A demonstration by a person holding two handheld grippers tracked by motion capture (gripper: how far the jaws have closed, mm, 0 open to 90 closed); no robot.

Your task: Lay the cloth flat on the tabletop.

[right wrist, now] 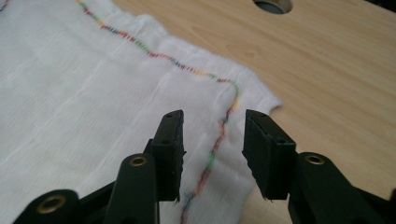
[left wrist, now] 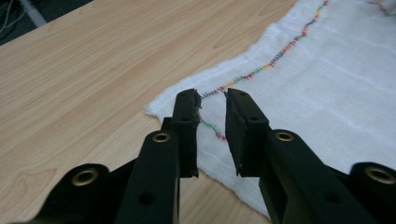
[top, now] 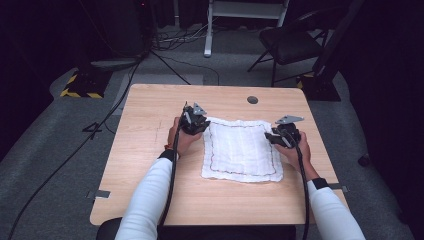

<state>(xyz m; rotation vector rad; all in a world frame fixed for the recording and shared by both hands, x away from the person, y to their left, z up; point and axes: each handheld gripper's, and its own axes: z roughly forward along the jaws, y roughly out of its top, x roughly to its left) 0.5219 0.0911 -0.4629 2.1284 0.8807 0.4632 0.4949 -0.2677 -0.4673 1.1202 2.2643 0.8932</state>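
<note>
In the high view, a white cloth (top: 242, 150) is seen spread flat on the wooden surface (top: 150, 175), with the left hand-held gripper (top: 194, 121) at its far left corner and the right hand-held gripper (top: 282, 135) at its far right corner. In the left gripper view, the jaws are parted above the cloth's stitched corner, nothing clamped. In the right gripper view, the jaws are likewise released over the cloth's coloured seam (right wrist: 212, 156).

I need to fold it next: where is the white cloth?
In the high view the white cloth lies flat mid-table, between the left claw and right claw.
</note>
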